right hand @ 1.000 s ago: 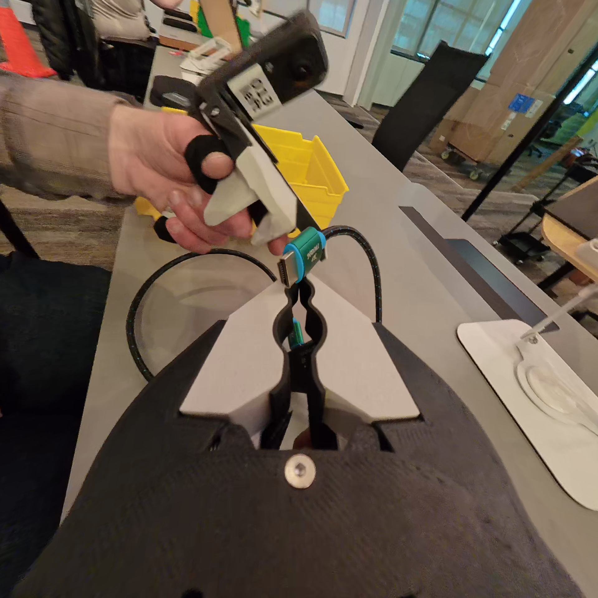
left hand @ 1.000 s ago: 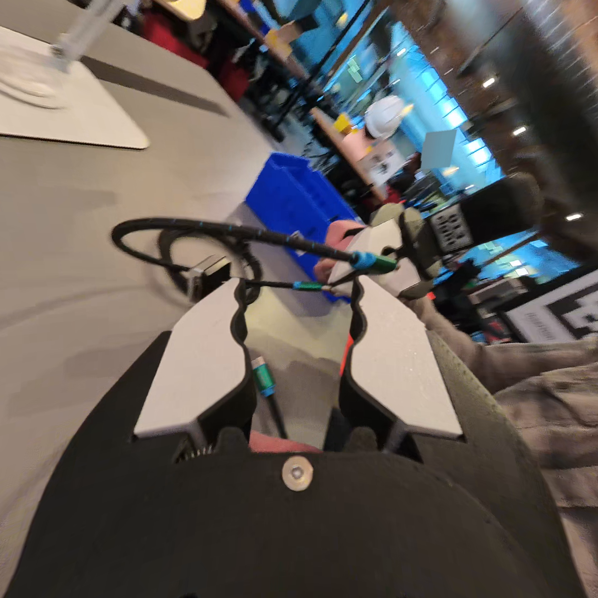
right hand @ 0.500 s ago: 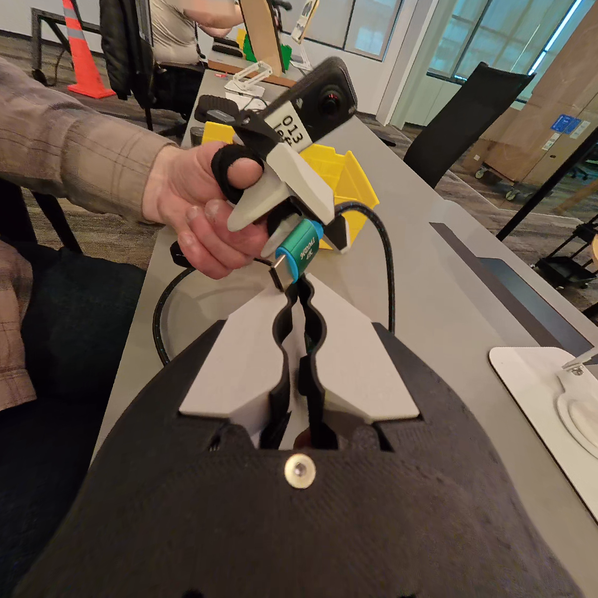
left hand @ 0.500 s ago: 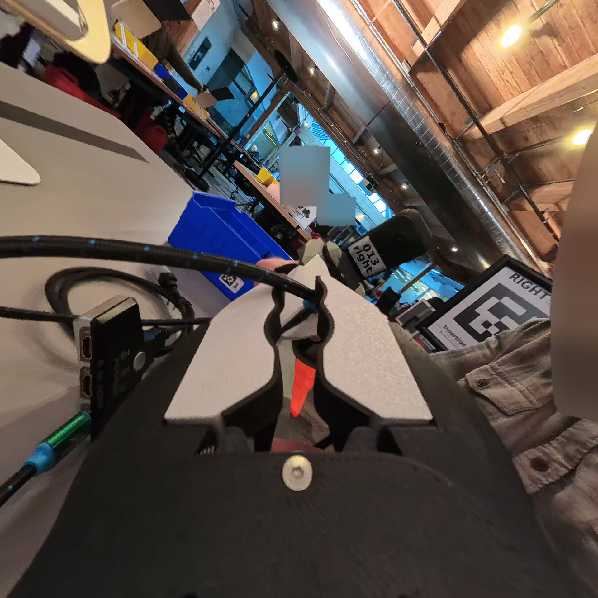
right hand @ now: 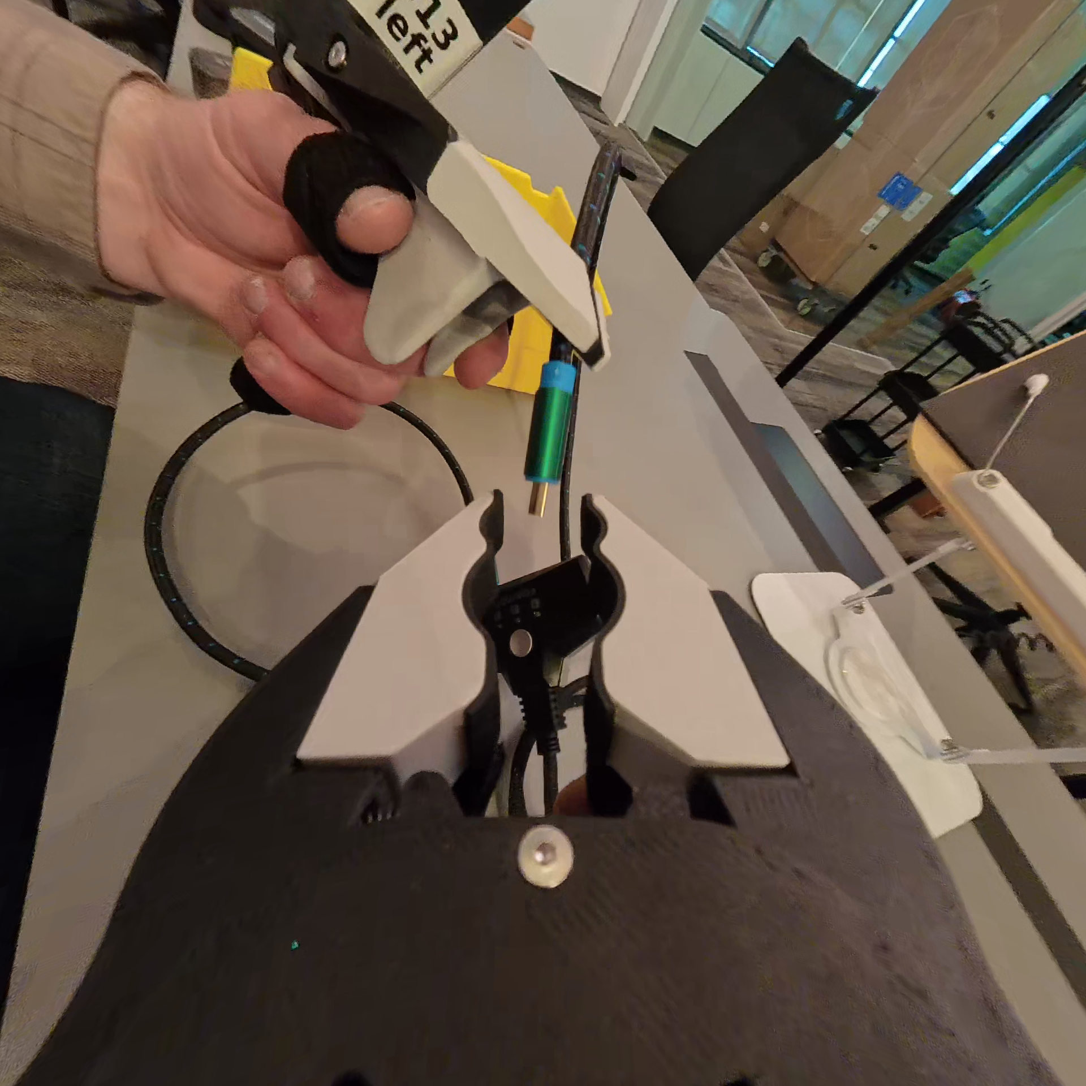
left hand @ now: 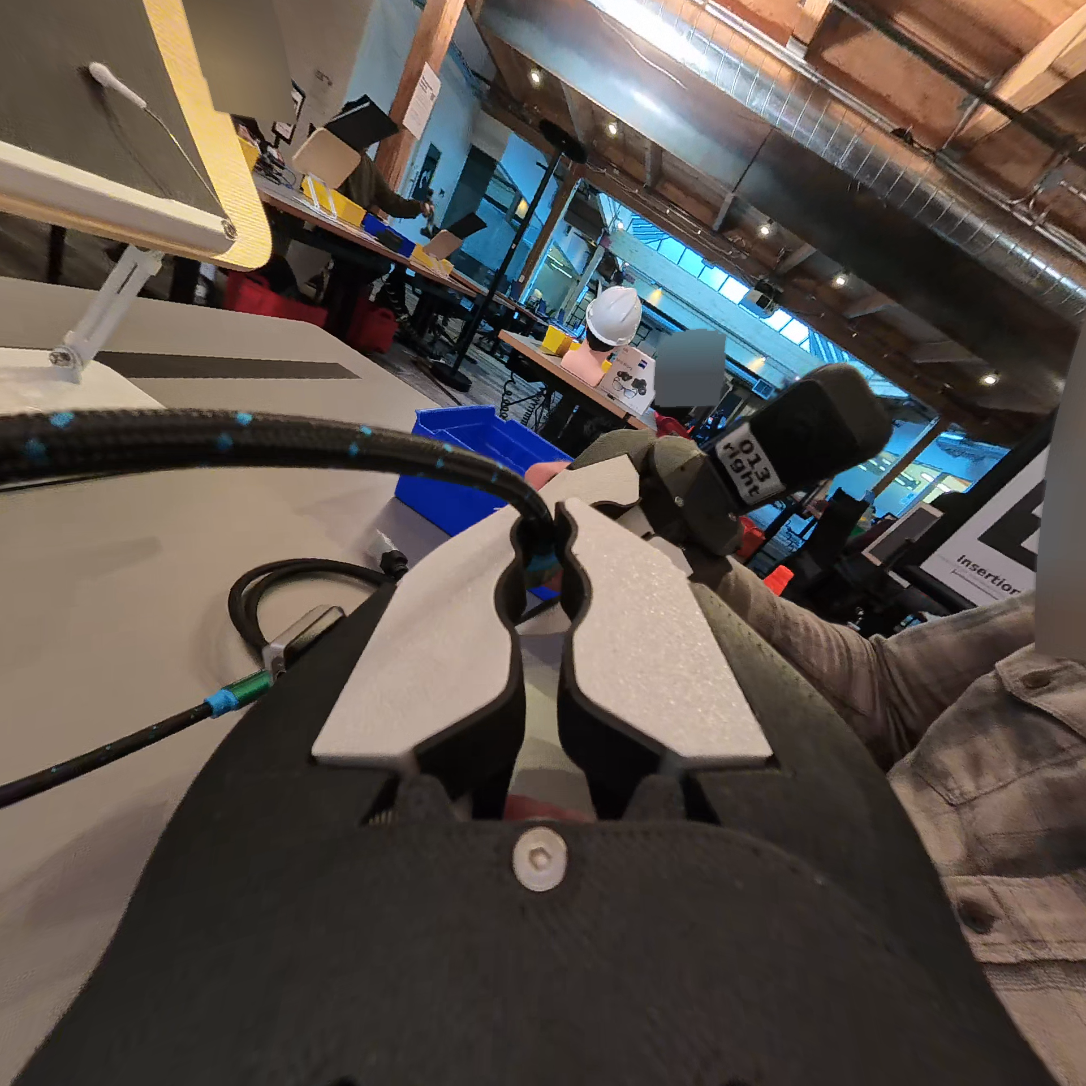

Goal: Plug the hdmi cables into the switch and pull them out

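Note:
My left gripper (left hand: 543, 520) is shut on a black braided hdmi cable (left hand: 247, 438) just behind its plug. In the right wrist view the left gripper (right hand: 587, 344) holds that cable so the green plug (right hand: 549, 429) hangs tip down. My right gripper (right hand: 543, 499) is open and empty, with the plug tip just above its fingertips. The black switch (right hand: 546, 611) shows through the gap between the right fingers, lying lower on the table. In the left wrist view the switch (left hand: 305, 632) has another green plug (left hand: 241, 687) in its near end. The right gripper (left hand: 605, 479) is behind my left fingers.
A blue bin (left hand: 470, 464) stands on the grey table (left hand: 117, 558) beyond the switch. A yellow bin (right hand: 529, 329) stands behind the left gripper. A white pad (right hand: 811, 605) with a clear stand lies to the right. Cable loops (right hand: 158, 517) lie on the table. The right tips stand about 10 cm off the black switch (right hand: 546, 611).
The right gripper has opened and let go of the green plug. The left gripper has shut on the cable and now holds it alone, with the plug turned tip down over the switch.

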The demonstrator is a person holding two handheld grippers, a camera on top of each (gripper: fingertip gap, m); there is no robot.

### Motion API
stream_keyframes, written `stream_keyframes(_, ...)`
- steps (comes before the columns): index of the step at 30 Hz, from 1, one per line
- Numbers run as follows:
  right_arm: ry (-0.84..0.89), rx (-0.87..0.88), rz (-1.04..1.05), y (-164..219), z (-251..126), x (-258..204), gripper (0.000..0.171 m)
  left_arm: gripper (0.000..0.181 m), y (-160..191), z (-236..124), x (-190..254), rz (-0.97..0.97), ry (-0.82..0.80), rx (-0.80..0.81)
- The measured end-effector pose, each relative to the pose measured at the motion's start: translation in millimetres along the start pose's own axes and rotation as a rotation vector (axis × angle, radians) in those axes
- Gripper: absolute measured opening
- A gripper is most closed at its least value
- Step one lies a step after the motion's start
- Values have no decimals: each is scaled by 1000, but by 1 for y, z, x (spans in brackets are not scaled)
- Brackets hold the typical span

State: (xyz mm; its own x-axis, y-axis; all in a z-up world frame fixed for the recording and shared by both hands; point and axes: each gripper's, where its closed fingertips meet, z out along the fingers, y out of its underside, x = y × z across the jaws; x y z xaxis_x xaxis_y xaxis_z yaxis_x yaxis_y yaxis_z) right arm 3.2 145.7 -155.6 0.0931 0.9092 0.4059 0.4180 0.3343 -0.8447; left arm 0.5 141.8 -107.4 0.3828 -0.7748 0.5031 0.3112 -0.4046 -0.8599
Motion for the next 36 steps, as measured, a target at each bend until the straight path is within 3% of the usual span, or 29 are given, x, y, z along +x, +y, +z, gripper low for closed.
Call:
stream_keyframes(3,55,-3,-27,-6,3,3,8,5,2,3,2,13,-3,-1)
stream_keyframes(9,168,-20,-137,-10,1,14,7,6,-1,0,2,14,3,-8)
stream_keyframes(13,221,-41,-267,-14,-2,16,8,45,7,2,2,50,-14,-95)
stream_keyframes(16,225,-40,-340,-16,-3,12,8,55,12,4,-1,88,-44,-138)
stream_keyframes(20,216,-26,-389,-21,-5,8,8,50,17,5,1,82,-23,-155)
stream_keyframes(25,183,20,-420,-31,-5,-3,8,59,24,8,8,36,35,-187)
stream_keyframes(30,166,19,-433,-30,-7,-3,8,36,27,6,14,72,75,-215)
stream_keyframes(36,144,13,-447,-27,-10,-5,8,31,29,5,17,81,85,-232)
